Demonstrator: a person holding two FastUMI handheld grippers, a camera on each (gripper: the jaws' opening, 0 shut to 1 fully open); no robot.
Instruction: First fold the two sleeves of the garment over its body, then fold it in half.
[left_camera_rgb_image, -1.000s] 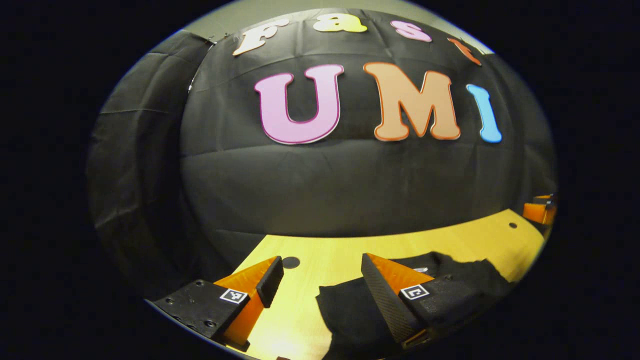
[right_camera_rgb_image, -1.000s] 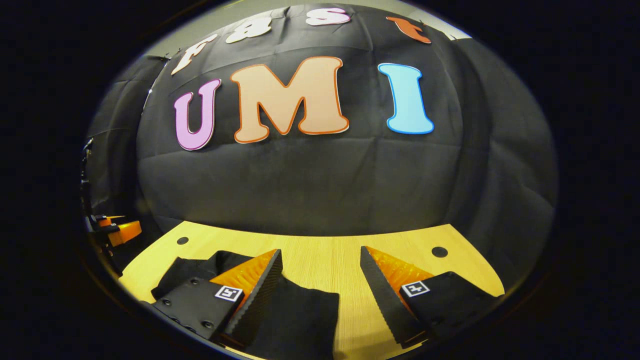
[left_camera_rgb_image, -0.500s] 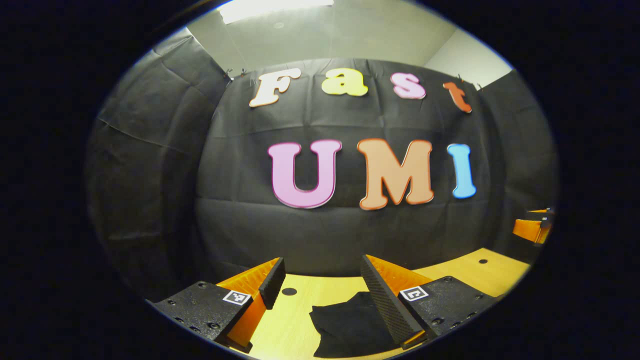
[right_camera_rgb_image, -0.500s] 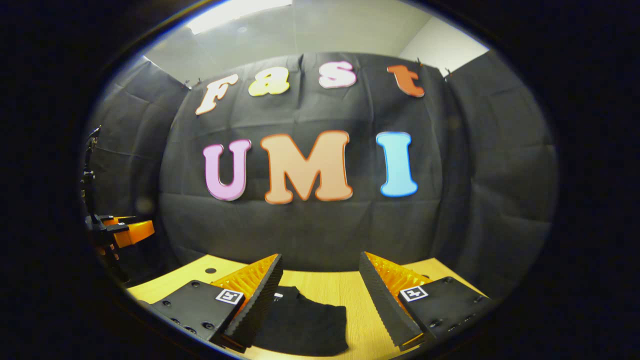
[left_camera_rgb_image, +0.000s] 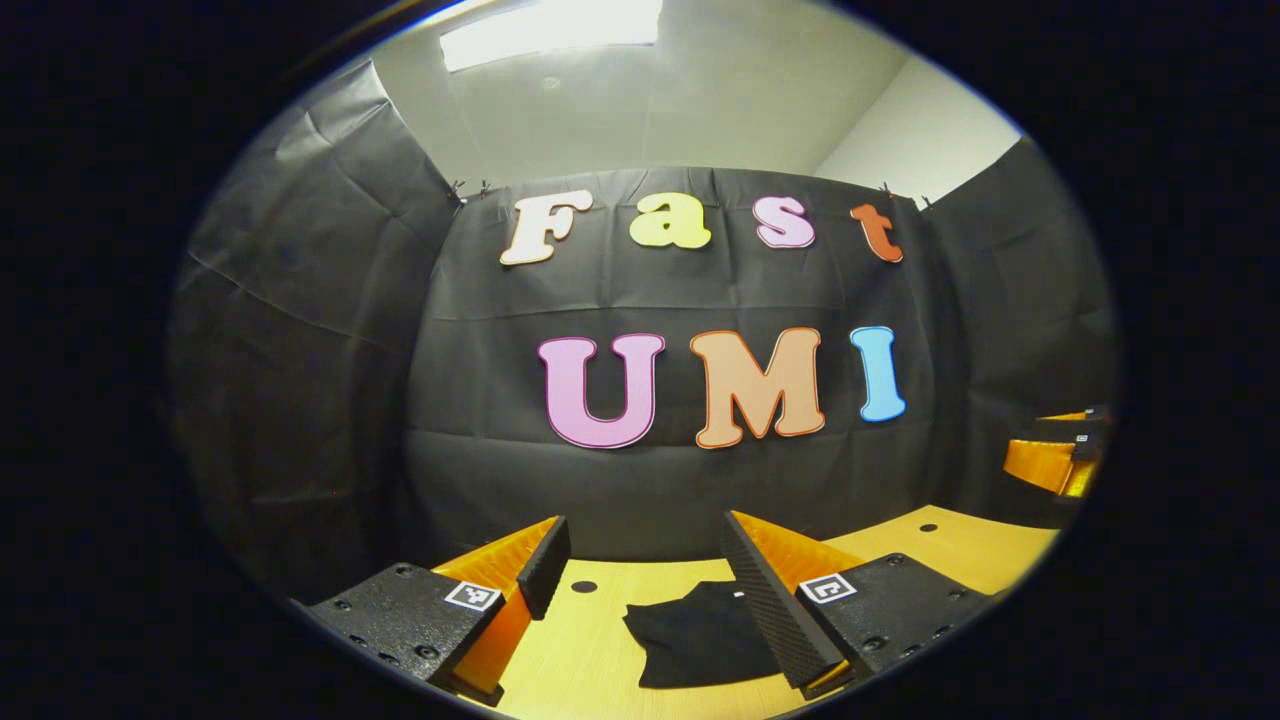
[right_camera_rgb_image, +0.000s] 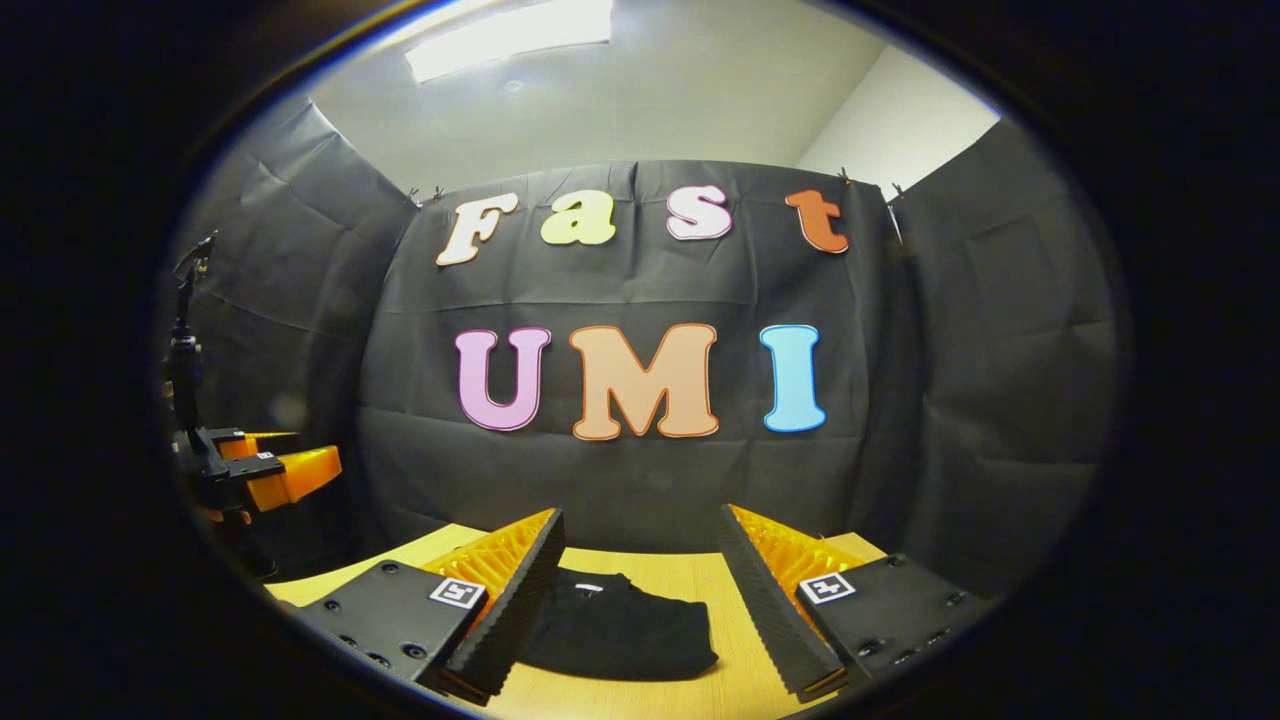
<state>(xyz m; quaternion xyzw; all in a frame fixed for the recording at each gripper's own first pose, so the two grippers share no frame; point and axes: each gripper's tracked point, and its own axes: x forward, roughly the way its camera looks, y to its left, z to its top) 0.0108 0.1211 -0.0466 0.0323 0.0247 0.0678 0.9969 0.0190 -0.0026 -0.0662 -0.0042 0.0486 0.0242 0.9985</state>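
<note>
A pale wooden table (left_camera_rgb_image: 600, 650) is standing before the booth's black cloth wall under a ceiling light. The left gripper (left_camera_rgb_image: 645, 570) is hovering with its jaws spread, grasping nothing; the black garment (left_camera_rgb_image: 700, 635) is lying folded into a compact bundle on the table just beyond its right finger. The right gripper (right_camera_rgb_image: 640, 570) is likewise hanging released and empty, the garment (right_camera_rgb_image: 620, 630) sitting ahead between its jaws, nearer the left one. Judging by the bundle, the folding is looking finished; the next move is probably calling only for withdrawal.
</note>
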